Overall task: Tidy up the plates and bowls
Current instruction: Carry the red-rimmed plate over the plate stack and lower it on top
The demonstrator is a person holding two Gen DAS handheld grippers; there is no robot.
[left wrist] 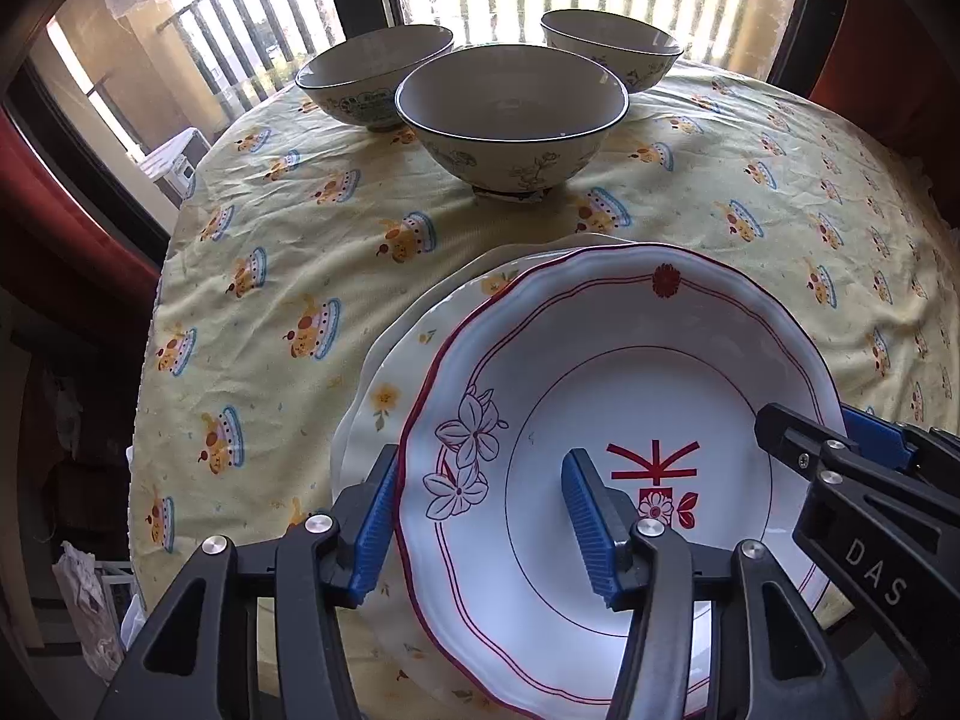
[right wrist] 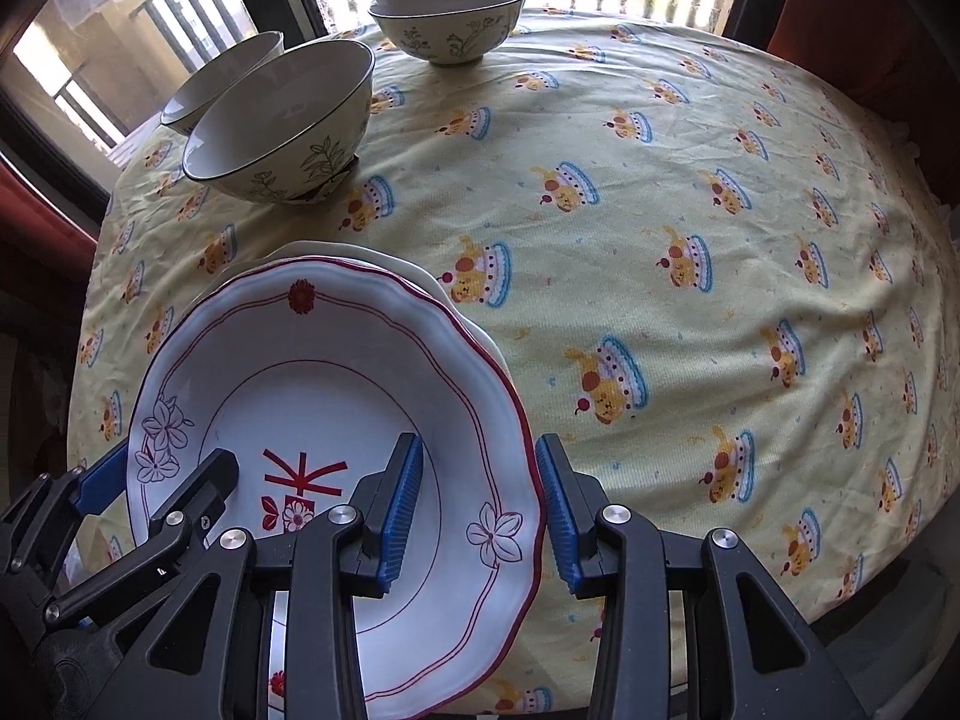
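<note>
With the red-rimmed plate (left wrist: 606, 462) atop the stack at the table's six o'clock, our left gripper (left wrist: 480, 525) and right gripper (right wrist: 477, 513) straddle opposite rims, fingers apart, so we should close evenly before lifting.

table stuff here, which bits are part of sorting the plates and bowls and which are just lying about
Part of the job:
red-rimmed plate, top of the stack
yellow-flowered plate under it
near bowl
left bowl
far bowl
left gripper and right gripper, each straddling the top plate's rim

Just there:
patterned tablecloth
balcony railing
</note>
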